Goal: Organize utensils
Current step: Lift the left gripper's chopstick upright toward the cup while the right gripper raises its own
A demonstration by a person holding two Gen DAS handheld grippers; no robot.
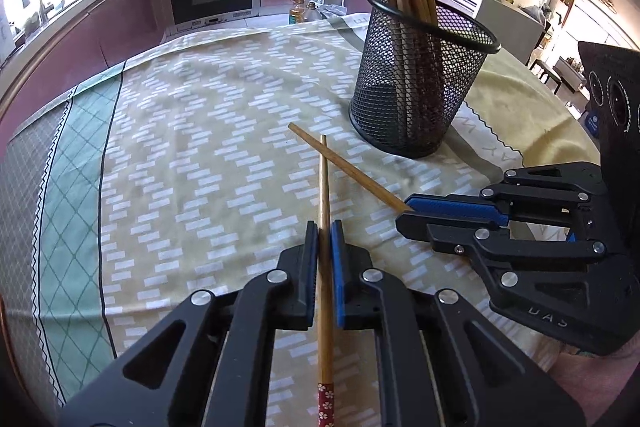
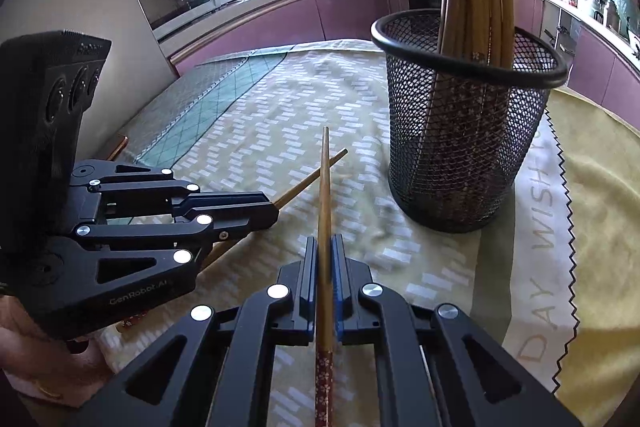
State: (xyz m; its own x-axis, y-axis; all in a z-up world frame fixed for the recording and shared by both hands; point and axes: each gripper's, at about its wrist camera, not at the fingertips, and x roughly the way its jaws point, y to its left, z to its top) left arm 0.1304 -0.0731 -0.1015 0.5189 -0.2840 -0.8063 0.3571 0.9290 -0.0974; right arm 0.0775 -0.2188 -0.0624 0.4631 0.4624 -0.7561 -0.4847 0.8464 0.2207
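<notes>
Kitchen behind; cloth-covered surface (image 1: 192, 131), print "DAY WISH" partly legible, open room toward far edge. Two claws, each clenched on one chopstick: left claw (image 1: 325, 227) holds chopstick (image 1: 323, 187); right claw (image 2: 325, 241) holds second chopstick (image 2: 325, 179); tips cross. One mesh holder (image 1: 416, 87) just beyond, several chopsticks upright inside. Left claw body reads "GenRobot.AI".

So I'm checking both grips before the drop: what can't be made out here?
- Left wrist view: the left gripper covers part of its chopstick; the frame edge cuts its patterned end.
- Same view: the right gripper hides its chopstick's rear.
- Both views: the top edge cuts off the chopsticks standing in the mesh holder; their tips are unseen.
</notes>
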